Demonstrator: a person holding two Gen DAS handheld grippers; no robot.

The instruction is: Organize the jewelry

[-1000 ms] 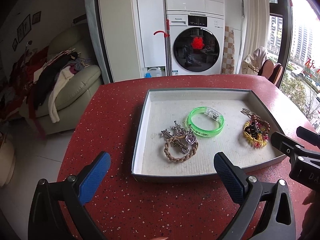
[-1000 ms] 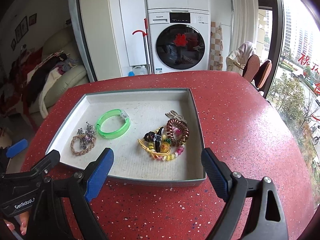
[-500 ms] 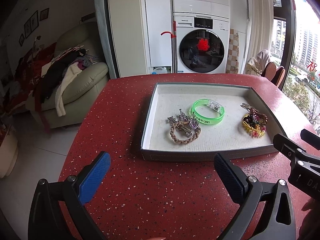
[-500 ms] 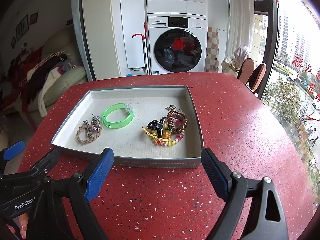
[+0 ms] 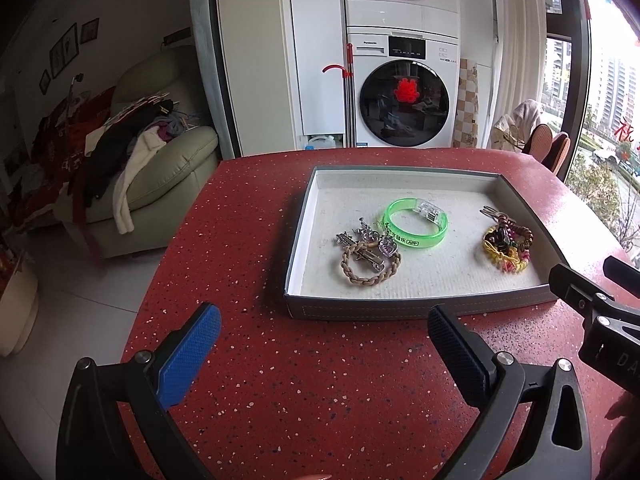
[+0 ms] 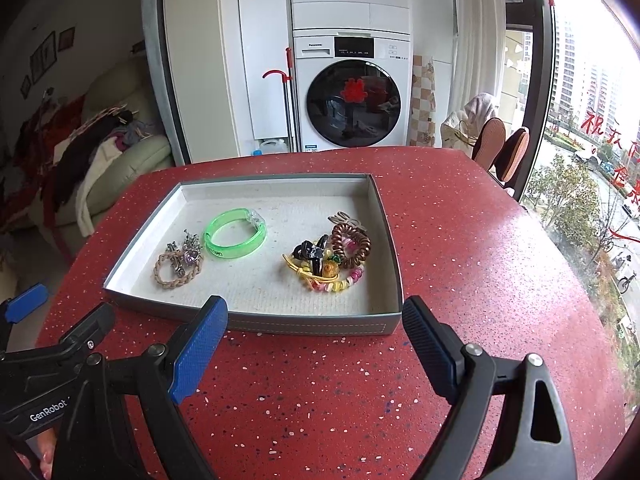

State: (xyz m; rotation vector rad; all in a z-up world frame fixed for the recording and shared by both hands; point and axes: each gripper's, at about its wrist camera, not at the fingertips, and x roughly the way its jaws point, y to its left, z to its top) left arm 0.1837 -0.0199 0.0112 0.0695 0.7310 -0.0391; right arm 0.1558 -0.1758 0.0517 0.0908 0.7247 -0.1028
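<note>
One grey tray (image 6: 320, 326) on one red speckled table (image 6: 460, 240). Inside the tray: one green translucent bangle (image 6: 235, 233), one braided tan bracelet (image 6: 176, 270), one purple heart charm (image 6: 191, 256), one brown spiral hair tie (image 6: 351, 242), one black hair clip (image 6: 308, 254), one pastel beaded bracelet (image 6: 340, 282). Silver pieces beside the braid too tangled to count. Two grippers: left (image 5: 320, 354), right (image 6: 316, 340).

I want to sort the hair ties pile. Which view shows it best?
The right wrist view: the pile lies near centre, with coil tie, black clip and beads told apart. In the left wrist view it sits far right in the tray, smaller and more jumbled.
</note>
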